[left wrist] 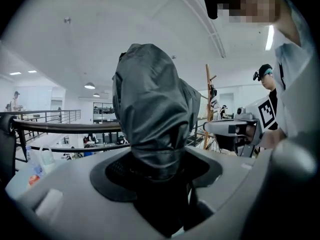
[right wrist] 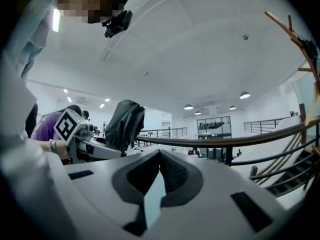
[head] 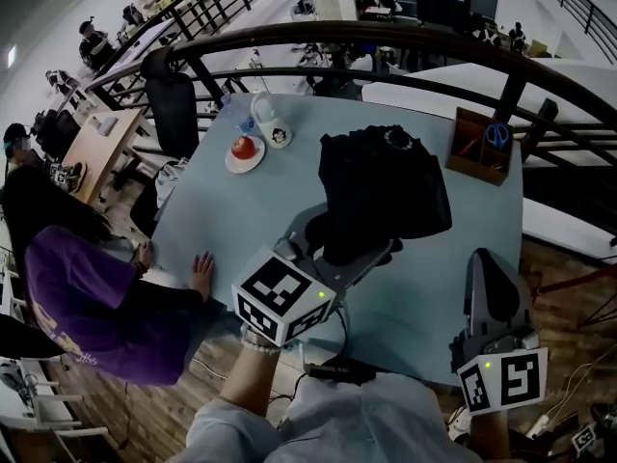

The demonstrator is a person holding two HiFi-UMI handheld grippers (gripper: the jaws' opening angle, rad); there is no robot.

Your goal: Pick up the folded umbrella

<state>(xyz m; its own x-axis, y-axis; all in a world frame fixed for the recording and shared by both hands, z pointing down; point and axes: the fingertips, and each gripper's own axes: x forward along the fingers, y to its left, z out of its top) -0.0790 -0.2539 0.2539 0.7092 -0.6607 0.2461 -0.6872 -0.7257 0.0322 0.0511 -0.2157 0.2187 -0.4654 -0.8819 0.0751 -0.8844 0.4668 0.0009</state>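
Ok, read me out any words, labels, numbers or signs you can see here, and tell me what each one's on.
No readable words or numbers anywhere.
Cube of the left gripper: black-and-white square markers only, no letters.
Cube of the right gripper: the same kind of markers, no letters.
On the white cup: a small dark picture, too small to read.
On the folded umbrella: no label shows.
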